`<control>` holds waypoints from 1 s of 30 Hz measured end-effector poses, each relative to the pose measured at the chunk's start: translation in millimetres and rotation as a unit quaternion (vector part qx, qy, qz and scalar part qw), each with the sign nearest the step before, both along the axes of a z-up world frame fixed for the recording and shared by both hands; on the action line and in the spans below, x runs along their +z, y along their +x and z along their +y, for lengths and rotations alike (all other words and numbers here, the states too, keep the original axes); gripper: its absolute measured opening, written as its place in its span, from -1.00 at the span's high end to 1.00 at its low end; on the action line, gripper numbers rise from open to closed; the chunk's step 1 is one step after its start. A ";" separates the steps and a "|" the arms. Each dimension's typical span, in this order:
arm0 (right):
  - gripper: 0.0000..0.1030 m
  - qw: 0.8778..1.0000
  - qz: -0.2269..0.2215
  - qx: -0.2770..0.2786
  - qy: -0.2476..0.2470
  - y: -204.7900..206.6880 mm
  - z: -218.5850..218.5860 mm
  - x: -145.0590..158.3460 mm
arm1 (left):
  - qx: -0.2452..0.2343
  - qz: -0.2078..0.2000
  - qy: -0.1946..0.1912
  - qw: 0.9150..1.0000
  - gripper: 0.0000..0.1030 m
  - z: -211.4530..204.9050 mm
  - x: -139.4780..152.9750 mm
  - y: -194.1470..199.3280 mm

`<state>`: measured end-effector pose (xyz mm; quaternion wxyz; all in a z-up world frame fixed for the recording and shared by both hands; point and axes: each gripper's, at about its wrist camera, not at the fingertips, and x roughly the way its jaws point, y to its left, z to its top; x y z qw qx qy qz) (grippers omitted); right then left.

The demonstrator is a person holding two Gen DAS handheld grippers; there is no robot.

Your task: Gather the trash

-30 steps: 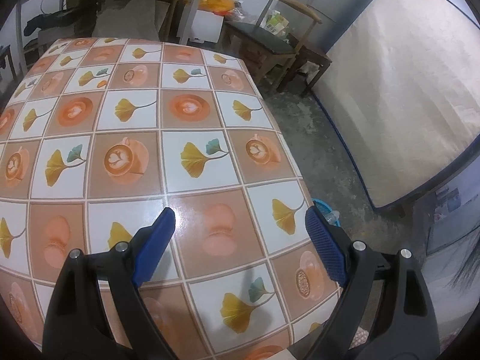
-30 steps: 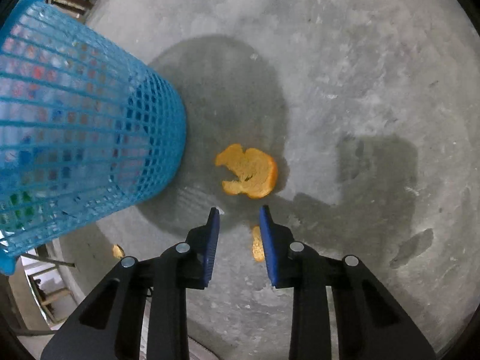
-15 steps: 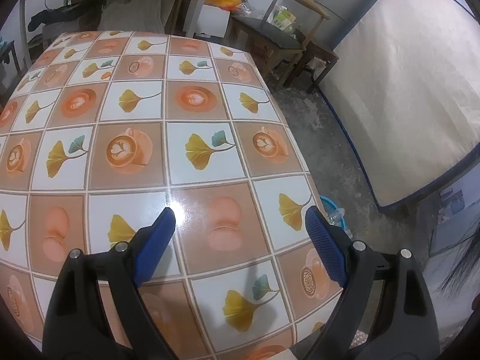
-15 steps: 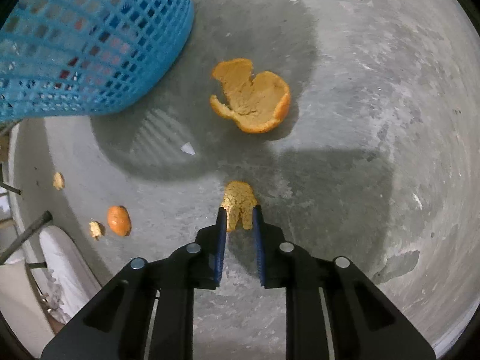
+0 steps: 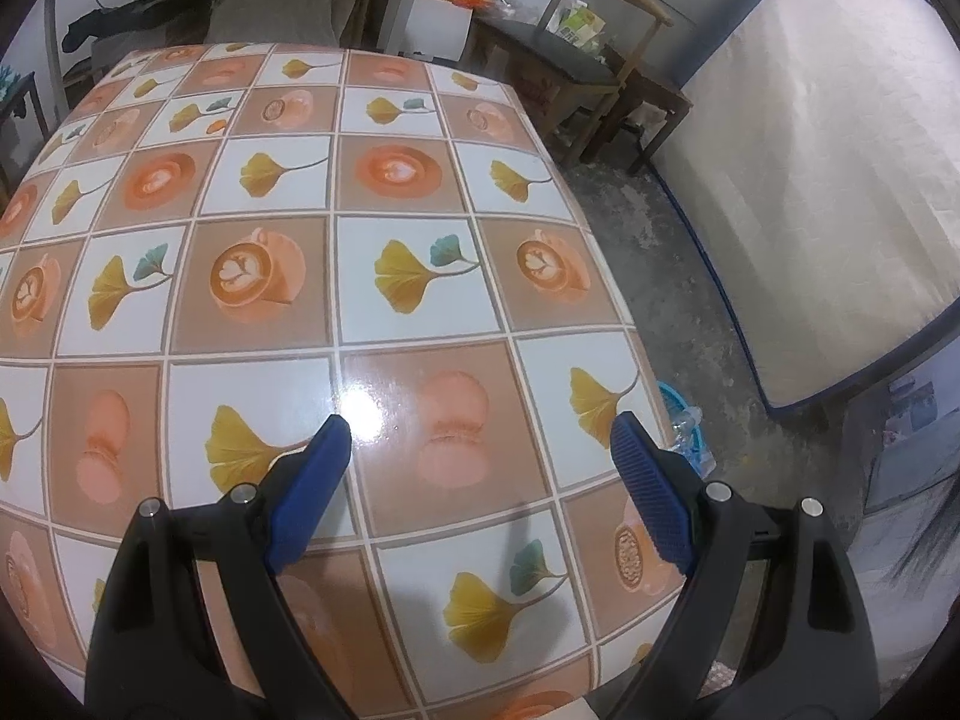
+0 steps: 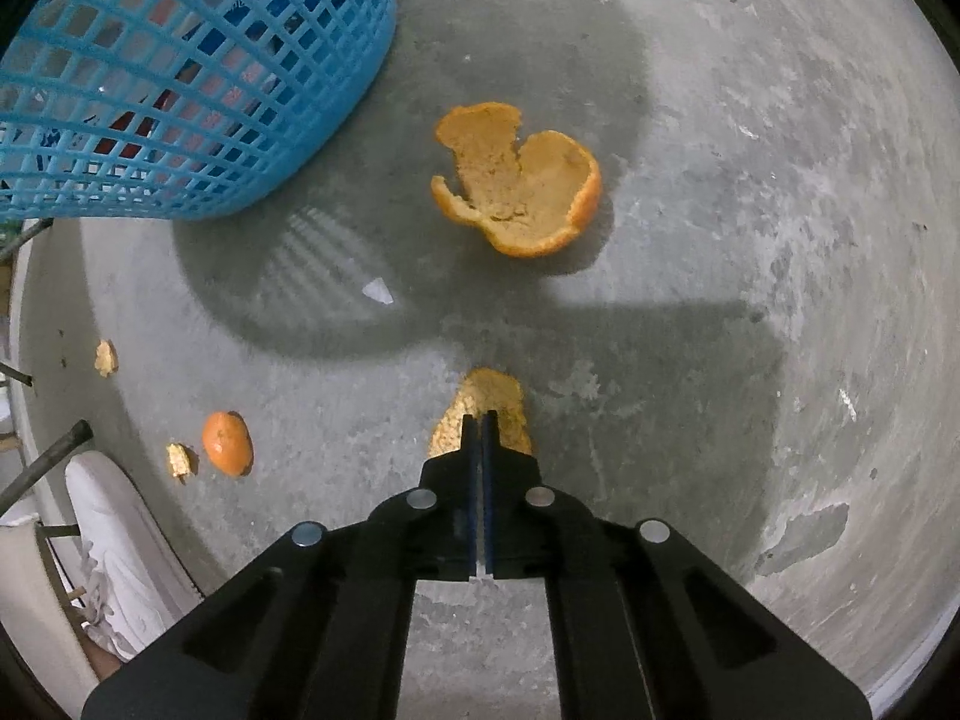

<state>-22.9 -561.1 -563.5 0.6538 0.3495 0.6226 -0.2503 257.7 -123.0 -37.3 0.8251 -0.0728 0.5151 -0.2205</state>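
My right gripper (image 6: 480,417) points straight down at the concrete floor, its jaws shut on a small piece of orange peel (image 6: 489,387) that sticks out past both fingertips. A larger curled orange peel (image 6: 522,186) lies just beyond it. The blue mesh waste basket (image 6: 180,78) stands at the upper left with wrappers inside. More peel bits (image 6: 227,443) lie at the left. My left gripper (image 5: 480,441) hangs open above the patterned table (image 5: 360,240), holding nothing.
A white shoe (image 6: 120,540) and a dark rod are at the floor's left edge; a tiny white scrap (image 6: 378,291) lies in the basket's shadow. Beyond the table stand a wooden chair (image 5: 576,60) and a leaning mattress (image 5: 810,180). The basket rim (image 5: 684,426) peeks past the table's right edge.
My right gripper dropped toward the floor, turned, and closed its jaws on the small peel piece. The left gripper stayed open and nearly still.
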 end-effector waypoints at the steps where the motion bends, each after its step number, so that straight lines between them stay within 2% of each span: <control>1: 0.98 1.000 -0.004 -0.005 0.001 -7.3 -1.8 1.5 | 0.001 0.000 0.003 1.000 -0.63 -0.4 -1.2 0.0; 6: 0.99 0.999 -0.038 -0.029 -0.005 -37.4 -9.2 25.4 | -0.002 -0.005 0.020 1.000 -0.63 -4.2 -7.5 -2.8; 9: 0.98 0.998 -0.054 -0.016 0.004 -40.8 -9.7 33.3 | -0.006 -0.006 0.028 1.000 -0.63 -6.8 -11.1 -3.2; 12: 0.91 0.999 -0.028 0.024 -0.004 -35.6 -5.2 27.0 | -0.008 -0.003 0.027 1.000 -0.63 -8.5 -13.6 -3.7; 14: 0.66 0.999 -0.008 0.041 -0.013 -31.5 -1.4 19.4 | -0.010 -0.003 0.028 1.000 -0.63 -10.0 -14.8 -4.3; 16: 0.51 0.999 -0.003 0.043 -0.020 -28.9 0.9 15.7 | -0.013 -0.005 0.034 0.999 -0.63 -11.7 -15.1 -5.5; 20: 0.48 0.999 0.011 0.044 -0.022 -24.5 12.0 1.1 | -0.017 -0.006 0.043 0.999 -0.63 -15.1 -17.4 -6.1; 22: 0.48 0.998 0.010 0.052 -0.039 -20.7 17.2 1.4 | -0.018 -0.004 0.044 0.999 -0.63 -16.2 -18.4 -6.1; 24: 0.55 0.997 0.018 0.052 -0.049 -16.9 22.8 0.7 | -0.018 -0.002 0.042 0.999 -0.63 -16.7 -18.8 -5.9; 27: 0.91 0.998 0.020 0.038 -0.053 -5.2 33.6 -1.3 | -0.018 -0.001 0.041 0.999 -0.63 -17.7 -19.3 -5.5; 30: 0.95 0.999 0.004 0.007 -0.037 -15.8 26.7 1.3 | -0.020 -0.002 0.040 0.999 -0.63 -19.0 -18.7 -5.4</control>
